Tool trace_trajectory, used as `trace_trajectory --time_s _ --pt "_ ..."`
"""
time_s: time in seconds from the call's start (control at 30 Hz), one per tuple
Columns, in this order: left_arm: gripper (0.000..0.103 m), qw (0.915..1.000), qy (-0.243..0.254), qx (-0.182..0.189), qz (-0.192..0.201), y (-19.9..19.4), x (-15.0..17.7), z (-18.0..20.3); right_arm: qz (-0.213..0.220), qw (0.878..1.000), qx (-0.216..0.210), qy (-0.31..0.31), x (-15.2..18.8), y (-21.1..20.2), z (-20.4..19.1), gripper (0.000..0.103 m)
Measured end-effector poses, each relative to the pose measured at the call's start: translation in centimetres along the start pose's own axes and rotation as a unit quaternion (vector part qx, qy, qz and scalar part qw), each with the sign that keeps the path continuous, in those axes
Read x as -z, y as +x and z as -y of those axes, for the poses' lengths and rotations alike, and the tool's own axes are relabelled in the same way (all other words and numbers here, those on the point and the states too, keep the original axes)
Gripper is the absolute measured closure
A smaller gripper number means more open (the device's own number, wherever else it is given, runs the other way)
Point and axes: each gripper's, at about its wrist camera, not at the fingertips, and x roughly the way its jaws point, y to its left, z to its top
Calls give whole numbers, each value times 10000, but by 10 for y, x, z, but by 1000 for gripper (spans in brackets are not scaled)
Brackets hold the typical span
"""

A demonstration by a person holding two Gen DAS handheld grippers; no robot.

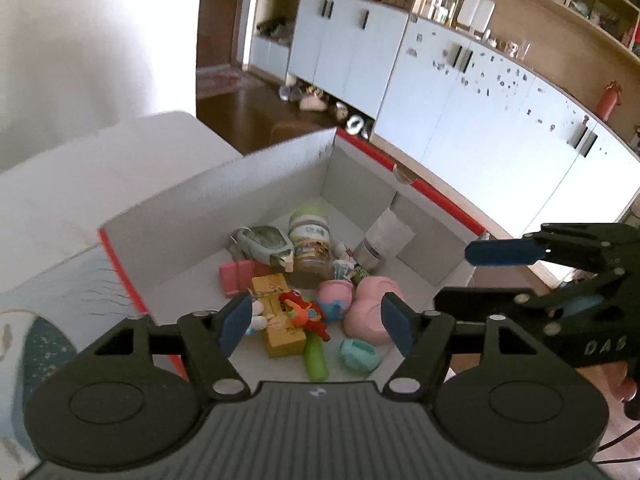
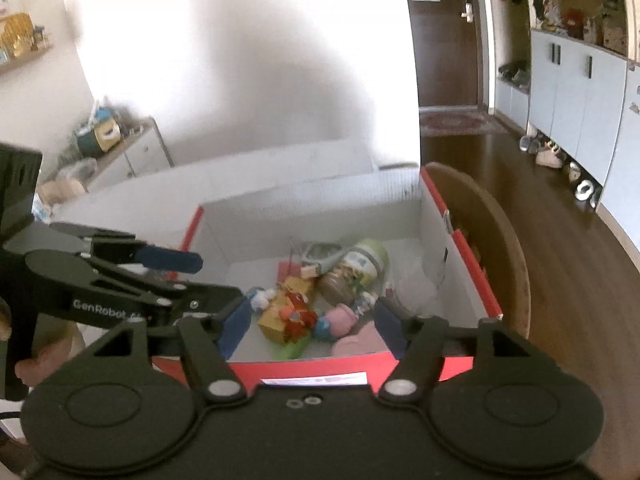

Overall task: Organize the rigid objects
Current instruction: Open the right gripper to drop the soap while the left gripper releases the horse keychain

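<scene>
A: Box (image 1: 280,184), white walls, red rim. Inside, a loose heap: jar (image 1: 310,240) on its side at the far end, yellow block (image 1: 280,320) and red toy (image 1: 302,312) near the middle, pink pot (image 1: 370,312) to the right, green stick (image 1: 316,360) and teal piece (image 1: 358,354) nearest.

B: Grippers?

A: Left gripper (image 1: 316,322) hangs over the near half of the heap, jaws spread wide, nothing between them. Right gripper (image 2: 310,324) likewise: wide open, empty, above the near red wall.

B: Why both over the box?

A: My reading: an open, empty pair above a filled box fits either a release just made or a reach to pick something out. One moment does not settle it.

B: Heap stable?

A: Pieces lean on each other; lifting one would likely shift its neighbours.

B: Surroundings?

A: Box seems to rest on a round wooden table (image 2: 516,280). Dark wood floor (image 2: 560,208), white cabinets (image 1: 480,104) far right with shelves above, shoes beneath, brown door (image 2: 448,40) beyond.
</scene>
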Motion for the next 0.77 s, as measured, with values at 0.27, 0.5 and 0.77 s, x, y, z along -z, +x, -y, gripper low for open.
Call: trace_trajectory --time_s 0.27,0.5,0.77 --pt "16 9995 17 -36 300 -35 13 7 535 9985 -127 31 6 -31 -9 9" --pt "7 9982 32 -32 597 -61 21 11 818 9962 -229 165 9 -46 -11 2" --pt "7 9957 162 -311 857 -79 25 19 858 9956 -249 271 12 -49 -12 2"
